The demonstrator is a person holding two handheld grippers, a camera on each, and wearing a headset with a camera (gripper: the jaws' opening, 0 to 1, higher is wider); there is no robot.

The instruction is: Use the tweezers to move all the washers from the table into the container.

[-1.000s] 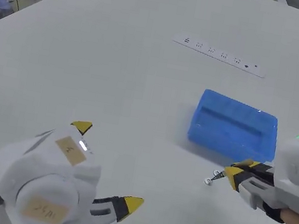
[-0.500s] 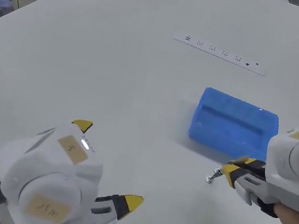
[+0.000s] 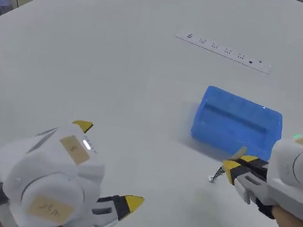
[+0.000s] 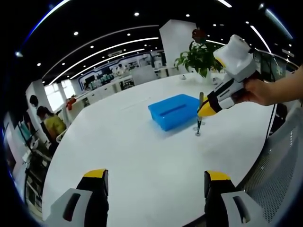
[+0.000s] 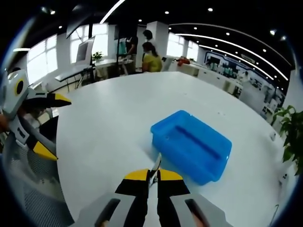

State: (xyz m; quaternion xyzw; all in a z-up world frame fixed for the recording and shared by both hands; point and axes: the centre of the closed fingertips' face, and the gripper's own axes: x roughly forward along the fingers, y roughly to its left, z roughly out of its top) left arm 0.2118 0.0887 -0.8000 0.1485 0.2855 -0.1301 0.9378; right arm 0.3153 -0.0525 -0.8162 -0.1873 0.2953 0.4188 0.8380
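Right gripper [image 3: 237,163] jaws pinched on thin metal tweezers [image 3: 218,174], tip at white bench [image 3: 117,72]; blue rectangular plastic container [image 3: 238,123] just beyond. Left gripper [image 3: 108,166] jaws spread wide.

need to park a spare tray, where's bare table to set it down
Widest bare stretch: the white table left of the blue plastic container and white power strip, beyond the open left gripper. Crowded: container's near edge, where the right gripper holds metal tweezers.

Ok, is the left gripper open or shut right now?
Open. On the left gripper, seen in its own view, the two yellow-tipped jaws stand wide apart, bare table between them, nothing held.
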